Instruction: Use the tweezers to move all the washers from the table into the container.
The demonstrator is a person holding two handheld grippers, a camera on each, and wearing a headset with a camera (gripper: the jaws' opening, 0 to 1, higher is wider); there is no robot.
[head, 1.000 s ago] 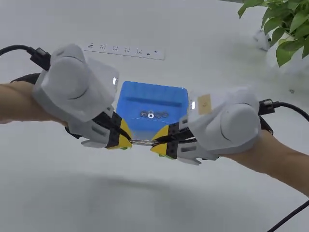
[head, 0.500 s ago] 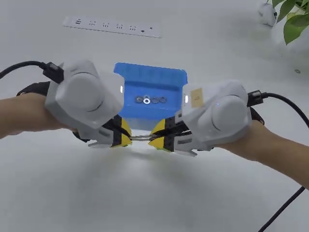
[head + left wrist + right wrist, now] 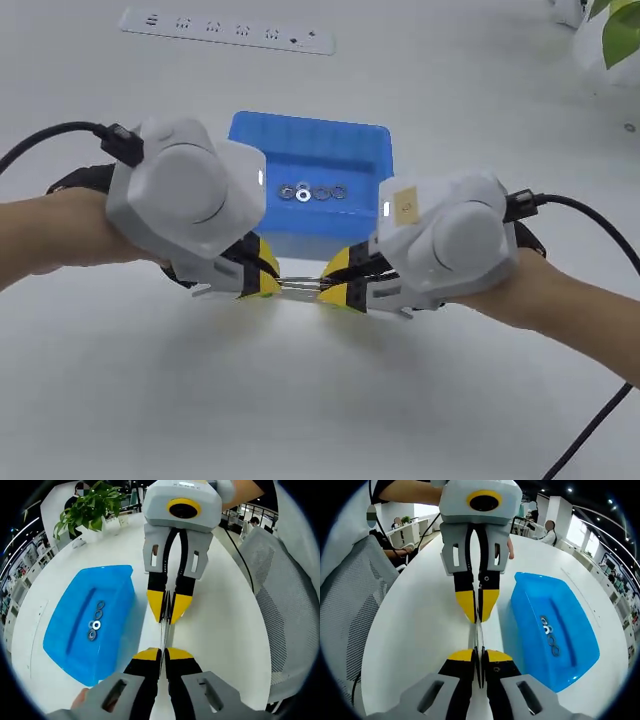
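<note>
Nothing shifts: left tool [image 3: 262, 283] and right tool [image 3: 337, 290] stay clamped on the tweezers [image 3: 300, 287] beside the container [image 3: 310, 137]; washers [image 3: 312, 193] inside, probably finished.

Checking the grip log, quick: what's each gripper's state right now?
Left gripper: shut on the thin silver metal tweezers.
Right gripper: shut on the tweezers' other end.

Blue container [image 3: 300, 128], silvery washers [image 3: 312, 193] and tweezers [image 3: 301, 287]; left claw [image 3: 270, 285], right claw [image 3: 335, 290] yellow-tipped.
</note>
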